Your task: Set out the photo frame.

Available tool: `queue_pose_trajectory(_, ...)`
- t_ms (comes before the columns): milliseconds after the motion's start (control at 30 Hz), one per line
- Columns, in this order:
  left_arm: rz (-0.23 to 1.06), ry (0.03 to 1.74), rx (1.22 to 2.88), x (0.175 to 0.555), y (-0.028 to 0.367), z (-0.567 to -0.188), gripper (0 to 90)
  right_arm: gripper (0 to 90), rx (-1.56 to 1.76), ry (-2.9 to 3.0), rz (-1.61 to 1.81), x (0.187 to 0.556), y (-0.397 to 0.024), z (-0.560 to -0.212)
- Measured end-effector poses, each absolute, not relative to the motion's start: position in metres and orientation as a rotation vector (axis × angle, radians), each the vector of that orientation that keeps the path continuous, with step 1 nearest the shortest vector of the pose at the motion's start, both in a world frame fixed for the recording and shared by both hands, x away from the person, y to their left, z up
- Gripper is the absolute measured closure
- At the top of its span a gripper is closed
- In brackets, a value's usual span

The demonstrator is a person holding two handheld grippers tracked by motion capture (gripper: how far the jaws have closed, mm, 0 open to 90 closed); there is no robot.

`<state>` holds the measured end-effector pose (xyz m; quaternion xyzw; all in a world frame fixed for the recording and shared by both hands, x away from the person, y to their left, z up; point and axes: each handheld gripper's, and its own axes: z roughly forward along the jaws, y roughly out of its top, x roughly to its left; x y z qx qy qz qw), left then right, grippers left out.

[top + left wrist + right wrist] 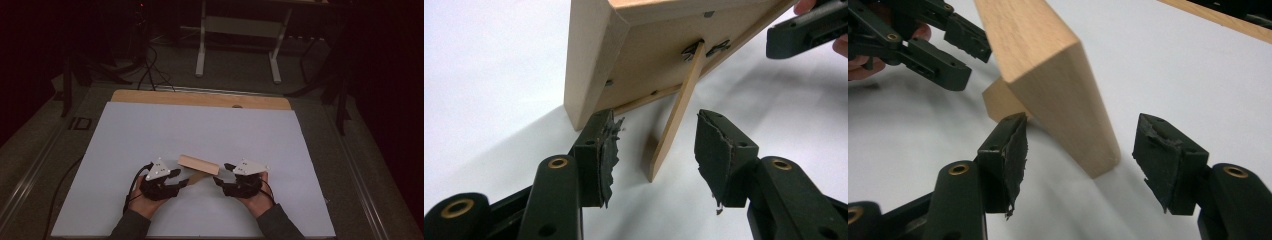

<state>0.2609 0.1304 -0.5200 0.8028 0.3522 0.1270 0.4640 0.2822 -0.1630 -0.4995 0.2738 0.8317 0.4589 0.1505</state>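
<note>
A light wooden picture frame (198,164) stands tilted on the white sheet (200,130), propped by its thin back leg (676,115). In the left gripper view I see the frame's back (624,55). The leg rises between the jaws of my left gripper (654,150), with a gap on each side; the gripper is open. My right gripper (1078,160) is open around the frame's end edge (1063,100), its pads clear of the wood. From above, the left gripper (186,182) and right gripper (217,181) flank the frame near the front of the table.
The white sheet covers a wooden tabletop (200,98) whose far strip shows bare. Beyond it lie a dark floor, black cables (150,70) and a white desk frame (240,45). The other hand's gripper (948,45) sits close behind the frame.
</note>
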Motion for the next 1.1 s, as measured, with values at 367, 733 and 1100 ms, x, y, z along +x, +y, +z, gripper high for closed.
queue_pose_trajectory(367, 0.32, 0.879, 1.959, 0.259, 0.134, -0.518, 52.5, 39.4, 0.796, 2.411, 1.343, 0.285, -0.172, -0.5)
queue_pose_trajectory(733, 0.316, 0.919, 1.917, 0.259, 0.143, -0.515, 55.1, 45.4, 0.796, 2.434, 1.344, 0.288, -0.177, -0.502)
queue_pose_trajectory(1100, 0.35, 0.955, 1.905, 0.26, 0.145, -0.513, 56.0, 54.1, 0.805, 2.441, 1.339, 0.291, -0.187, -0.501)
